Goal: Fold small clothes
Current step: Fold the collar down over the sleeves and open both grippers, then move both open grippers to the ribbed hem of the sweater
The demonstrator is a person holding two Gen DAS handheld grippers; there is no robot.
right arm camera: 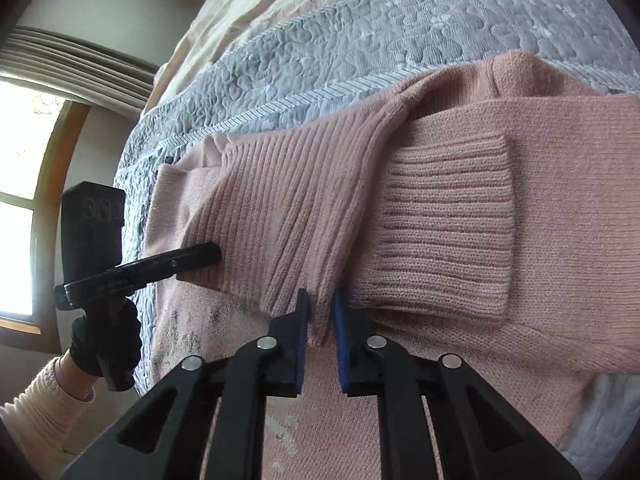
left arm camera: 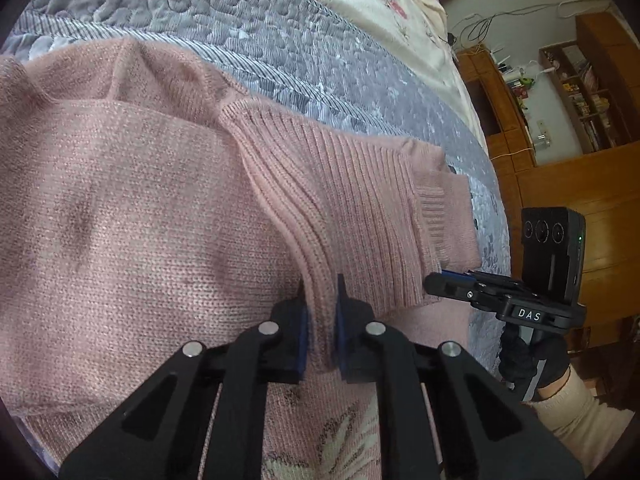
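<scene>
Pink knitted sweater point(left arm camera: 140, 200), one, lying on a grey quilted bedspread point(left arm camera: 280, 40). Two black grippers: the left gripper point(left arm camera: 320, 300) and the right gripper point(right arm camera: 320, 312) each pinch its ribbed hem, seemingly the near edge.

The pink sweater point(left arm camera: 140, 200) is soft fuzzy knit with chunky ribbing on its hem and cuff point(right arm camera: 444, 224). It's on a grey quilted bedspread point(left arm camera: 280, 36) with a puffy stitched texture. Both grippers point(left arm camera: 320, 320) point(right arm camera: 320, 320) look like matt black plastic with shiny metal pins.
</scene>
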